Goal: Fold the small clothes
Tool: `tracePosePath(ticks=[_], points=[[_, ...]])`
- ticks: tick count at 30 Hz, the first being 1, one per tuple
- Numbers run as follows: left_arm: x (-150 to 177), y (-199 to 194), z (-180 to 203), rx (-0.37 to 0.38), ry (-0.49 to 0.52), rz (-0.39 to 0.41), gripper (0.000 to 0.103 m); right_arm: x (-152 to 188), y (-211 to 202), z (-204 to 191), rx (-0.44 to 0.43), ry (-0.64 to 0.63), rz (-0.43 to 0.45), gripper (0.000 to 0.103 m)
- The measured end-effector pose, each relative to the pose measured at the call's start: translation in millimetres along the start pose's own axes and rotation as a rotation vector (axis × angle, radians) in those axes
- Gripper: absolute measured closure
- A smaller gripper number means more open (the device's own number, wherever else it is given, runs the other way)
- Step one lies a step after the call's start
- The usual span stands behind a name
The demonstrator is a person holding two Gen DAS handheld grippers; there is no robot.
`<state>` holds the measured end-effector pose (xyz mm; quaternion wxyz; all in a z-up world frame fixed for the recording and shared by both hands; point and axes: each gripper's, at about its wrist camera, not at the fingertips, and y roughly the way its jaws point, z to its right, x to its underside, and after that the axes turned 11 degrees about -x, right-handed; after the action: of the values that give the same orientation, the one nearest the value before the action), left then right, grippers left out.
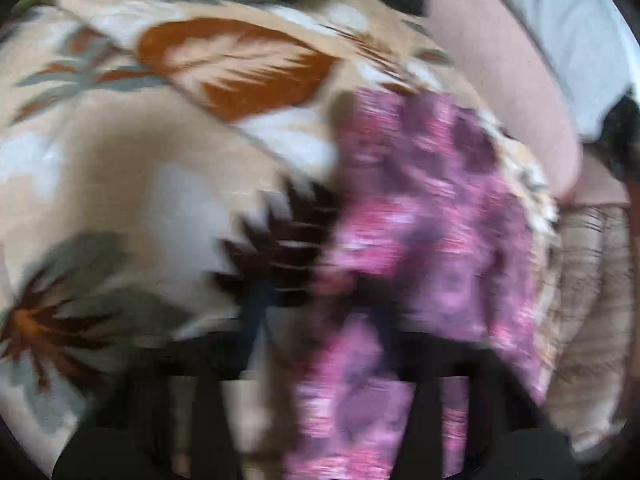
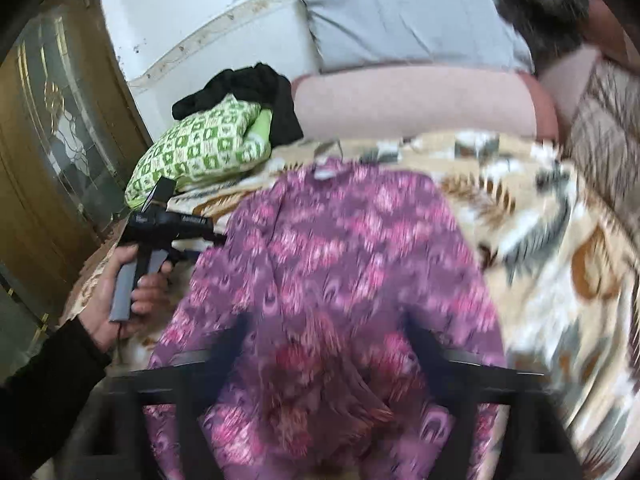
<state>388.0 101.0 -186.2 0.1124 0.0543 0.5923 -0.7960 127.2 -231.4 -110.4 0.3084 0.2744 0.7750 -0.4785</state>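
Note:
A small purple and pink patterned garment (image 2: pixel 340 240) lies on a beige floral blanket (image 2: pixel 560 240) on a bed. My right gripper (image 2: pixel 326 344) is over its near end; its dark fingers (image 2: pixel 236 340) stand apart with cloth bunched between them. In the left wrist view the same garment (image 1: pixel 432 220) runs from between my left gripper's fingers (image 1: pixel 256 312) out to the right; that view is blurred. The left gripper (image 2: pixel 208 236) also shows in the right wrist view, held by a hand at the garment's left edge.
A green and white patterned pillow (image 2: pixel 200 148) with a black garment (image 2: pixel 256 88) on it lies at the far left. A pink bolster (image 2: pixel 412 104) and a grey pillow (image 2: pixel 400 12) line the back. A brown glass door (image 2: pixel 52 128) stands at left.

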Motion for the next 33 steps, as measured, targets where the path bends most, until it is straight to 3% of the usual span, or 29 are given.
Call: tracePosePath(ticks=[4, 7, 10, 11, 17, 19, 20, 21, 25, 27, 28, 31, 32, 33], points=[[-4, -17, 7, -0.014, 0.025, 0.042, 0.1, -11, 21, 41, 0.0, 0.111, -0.041, 0.024], [-14, -60, 5, -0.06, 0.04, 0.167, 0.1, -8, 13, 81, 0.006, 0.248, -0.029, 0.028], [-24, -91, 4, -0.321, 0.057, 0.365, 0.1, 1, -6, 104, 0.025, 0.309, -0.02, 0.028], [-30, -89, 1, -0.352, 0.054, 0.368, 0.1, 5, -10, 110, 0.017, 0.329, -0.026, 0.028], [-23, -46, -8, -0.315, 0.05, 0.235, 0.099, 54, -16, 127, -0.047, 0.426, -0.123, 0.028], [-13, -40, -12, -0.358, 0.06, 0.206, 0.098, 61, -9, 127, -0.041, 0.431, -0.152, 0.041], [-7, -42, -14, -0.371, 0.058, 0.198, 0.098, 63, -8, 126, -0.029, 0.432, -0.168, 0.068], [4, -48, -17, -0.374, 0.051, 0.197, 0.098, 64, -9, 122, -0.03, 0.432, -0.181, 0.078], [57, -85, -17, -0.365, -0.016, 0.238, 0.098, 57, -37, 107, -0.041, 0.379, -0.121, 0.083], [86, -99, 0, -0.272, -0.012, 0.233, 0.098, 53, -50, 106, -0.087, 0.378, -0.092, 0.095], [102, -105, 12, -0.223, 0.015, 0.229, 0.097, 50, -54, 107, -0.106, 0.381, -0.082, 0.096], [159, -114, 62, -0.108, 0.154, 0.199, 0.068, 40, -61, 107, -0.186, 0.37, -0.066, 0.098], [183, -115, 80, -0.07, 0.19, 0.181, 0.051, 39, -60, 108, -0.19, 0.371, -0.063, 0.097], [197, -115, 92, -0.036, 0.213, 0.173, 0.041, 39, -59, 110, -0.179, 0.375, -0.063, 0.097]])
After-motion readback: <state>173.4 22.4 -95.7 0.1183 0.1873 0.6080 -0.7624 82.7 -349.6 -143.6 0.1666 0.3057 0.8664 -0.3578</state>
